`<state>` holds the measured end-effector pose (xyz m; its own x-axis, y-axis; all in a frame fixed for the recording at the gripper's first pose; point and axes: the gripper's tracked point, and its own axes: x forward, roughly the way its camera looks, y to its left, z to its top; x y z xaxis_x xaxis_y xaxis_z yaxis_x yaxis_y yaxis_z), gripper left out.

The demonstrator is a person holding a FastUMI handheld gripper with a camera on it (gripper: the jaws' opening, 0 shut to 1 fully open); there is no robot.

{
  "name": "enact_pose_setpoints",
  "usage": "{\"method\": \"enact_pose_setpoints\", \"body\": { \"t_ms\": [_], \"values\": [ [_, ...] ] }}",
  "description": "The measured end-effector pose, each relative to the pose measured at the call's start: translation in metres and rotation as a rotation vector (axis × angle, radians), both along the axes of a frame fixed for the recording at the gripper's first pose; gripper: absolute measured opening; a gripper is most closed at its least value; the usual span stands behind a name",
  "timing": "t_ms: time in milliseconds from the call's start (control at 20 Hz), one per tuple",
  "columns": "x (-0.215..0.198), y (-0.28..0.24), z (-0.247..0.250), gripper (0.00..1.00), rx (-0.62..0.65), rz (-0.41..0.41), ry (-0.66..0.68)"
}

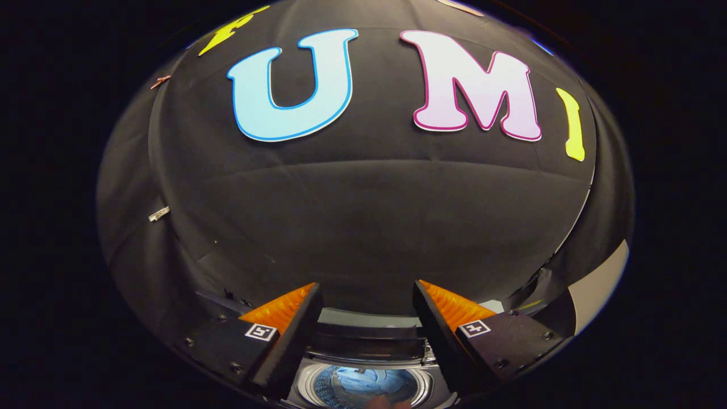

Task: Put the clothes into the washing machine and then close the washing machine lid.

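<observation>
My gripper is held high, its two fingers spread wide apart with nothing between them. Far below, showing in the gap between the fingers, is a top-loading washing machine with its lid raised toward the back. Inside its round steel drum lies a pale blue cloth. The lid shows as dark bands just behind the drum opening. The fingers are well above the machine and touch nothing.
The black cloth wall of the booth rises just behind the machine. A light panel stands at the right, beyond the right finger. A small white tag hangs on the cloth at the left.
</observation>
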<state>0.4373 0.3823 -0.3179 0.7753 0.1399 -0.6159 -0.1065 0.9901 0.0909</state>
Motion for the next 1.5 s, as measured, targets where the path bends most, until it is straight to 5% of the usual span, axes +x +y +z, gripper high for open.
{"method": "enact_pose_setpoints", "body": {
  "t_ms": [700,1500],
  "values": [
    [-0.087,-0.002,0.004,1.0,0.055,0.079,-0.013],
    [-0.182,-0.032,-0.041,0.99,0.048,0.053,0.048]
  ]
}}
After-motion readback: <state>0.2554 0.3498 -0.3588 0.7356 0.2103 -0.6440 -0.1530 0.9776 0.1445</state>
